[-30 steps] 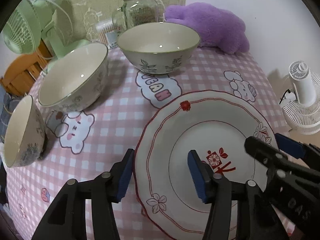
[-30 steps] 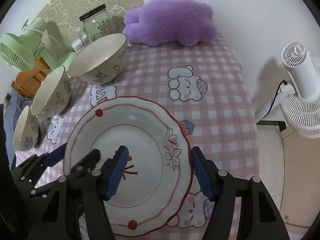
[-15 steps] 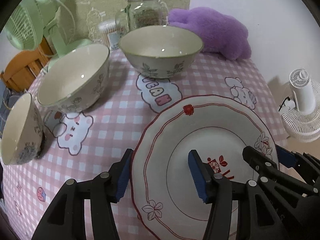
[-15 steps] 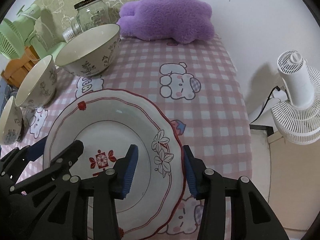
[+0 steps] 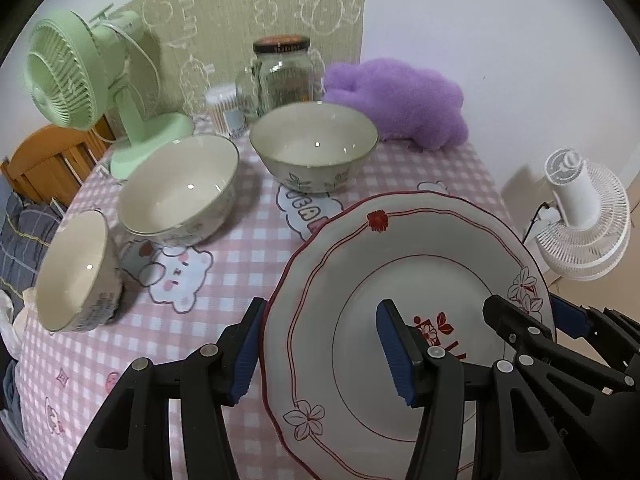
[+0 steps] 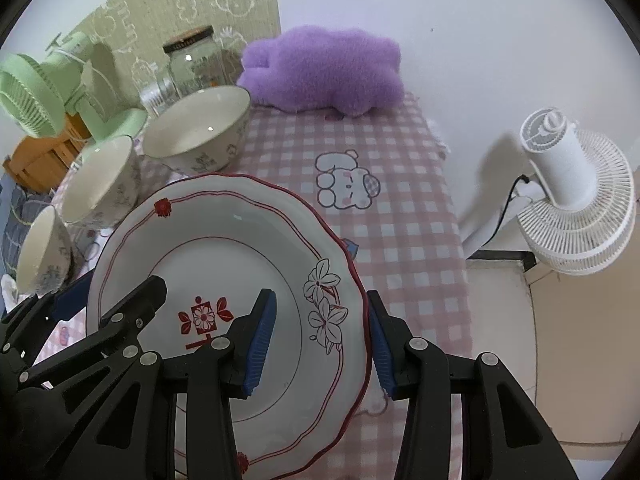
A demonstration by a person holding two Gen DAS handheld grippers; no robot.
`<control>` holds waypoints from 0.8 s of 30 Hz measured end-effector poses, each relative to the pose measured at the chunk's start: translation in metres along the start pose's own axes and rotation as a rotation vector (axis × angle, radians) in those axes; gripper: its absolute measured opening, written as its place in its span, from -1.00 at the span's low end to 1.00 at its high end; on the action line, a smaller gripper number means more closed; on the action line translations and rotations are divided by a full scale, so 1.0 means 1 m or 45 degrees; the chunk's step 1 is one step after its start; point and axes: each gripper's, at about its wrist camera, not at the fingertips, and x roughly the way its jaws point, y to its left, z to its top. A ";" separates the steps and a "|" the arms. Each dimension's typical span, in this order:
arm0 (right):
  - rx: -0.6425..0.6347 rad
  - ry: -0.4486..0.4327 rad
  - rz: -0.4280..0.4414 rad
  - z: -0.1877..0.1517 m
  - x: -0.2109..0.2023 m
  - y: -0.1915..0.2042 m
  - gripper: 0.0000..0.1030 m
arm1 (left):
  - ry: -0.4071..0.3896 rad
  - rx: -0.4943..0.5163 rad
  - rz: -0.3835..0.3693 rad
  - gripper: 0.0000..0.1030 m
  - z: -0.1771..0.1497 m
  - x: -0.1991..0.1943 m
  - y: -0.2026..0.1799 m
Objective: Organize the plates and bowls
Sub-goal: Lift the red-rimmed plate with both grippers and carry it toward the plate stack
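A white plate [image 5: 420, 248] with a red scalloped rim and flower prints hangs tilted above the pink checked tablecloth [image 5: 240, 256], held from both sides. My left gripper [image 5: 320, 320] is shut on its left rim, one blue pad under the edge and one inside the well. My right gripper [image 6: 320, 308] is shut on the right rim of the plate [image 6: 224, 232] beside the flower print. Three floral bowls stand in a row on the left: a large bowl [image 5: 314, 144], a middle bowl [image 5: 180, 188] and a small bowl [image 5: 76, 272].
At the back stand a green desk fan [image 5: 68, 72], a glass jar [image 5: 284, 72], a cotton swab tub [image 5: 224, 108] and a purple plush [image 5: 400, 96]. A white floor fan [image 6: 576, 196] stands beyond the table's right edge. A wooden chair [image 5: 44, 160] is at far left.
The right gripper's jaws closed onto the plate's right rim. Both grippers then rose, and the plate came up off the tablecloth with them.
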 end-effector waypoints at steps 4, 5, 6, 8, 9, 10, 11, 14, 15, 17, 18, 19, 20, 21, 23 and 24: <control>0.013 -0.034 -0.015 -0.007 -0.025 0.006 -0.07 | -0.020 0.030 -0.018 0.08 -0.005 -0.020 0.003; 0.014 -0.040 -0.019 -0.009 -0.032 0.007 -0.07 | -0.027 0.038 -0.027 0.08 -0.007 -0.026 0.003; 0.018 -0.043 -0.021 -0.012 -0.036 0.006 -0.07 | -0.035 0.046 -0.035 0.08 -0.010 -0.030 0.003; 0.027 -0.055 -0.035 -0.018 -0.049 0.007 -0.07 | -0.047 0.059 -0.055 0.08 -0.016 -0.041 0.002; 0.032 -0.062 -0.045 -0.021 -0.055 0.008 -0.07 | -0.049 0.064 -0.066 0.08 -0.018 -0.045 0.003; 0.041 -0.068 -0.057 -0.025 -0.061 0.008 -0.07 | -0.052 0.072 -0.079 0.08 -0.023 -0.052 0.003; 0.050 -0.074 -0.067 -0.030 -0.067 0.009 -0.07 | -0.055 0.076 -0.088 0.08 -0.025 -0.056 0.003; 0.072 -0.084 -0.090 -0.042 -0.083 0.010 -0.07 | -0.068 0.098 -0.116 0.08 -0.035 -0.070 0.005; 0.079 -0.087 -0.098 -0.047 -0.088 0.011 -0.07 | -0.071 0.104 -0.122 0.08 -0.038 -0.073 0.005; 0.095 -0.091 -0.115 -0.058 -0.097 0.014 -0.07 | -0.077 0.117 -0.139 0.08 -0.046 -0.081 0.007; 0.103 -0.091 -0.122 -0.064 -0.102 0.015 -0.07 | -0.079 0.123 -0.147 0.08 -0.049 -0.085 0.008; 0.109 -0.091 -0.126 -0.069 -0.105 0.016 -0.07 | -0.082 0.132 -0.157 0.08 -0.055 -0.089 0.009; 0.119 -0.091 -0.133 -0.076 -0.109 0.017 -0.07 | -0.084 0.141 -0.163 0.08 -0.058 -0.092 0.010; 0.126 -0.092 -0.138 -0.081 -0.112 0.017 -0.07 | -0.085 0.150 -0.168 0.08 -0.062 -0.095 0.010; 0.147 -0.091 -0.153 -0.094 -0.118 0.020 -0.07 | -0.084 0.176 -0.184 0.08 -0.074 -0.100 0.010; 0.164 -0.091 -0.157 -0.100 -0.121 0.020 -0.07 | -0.083 0.192 -0.193 0.08 -0.080 -0.102 0.010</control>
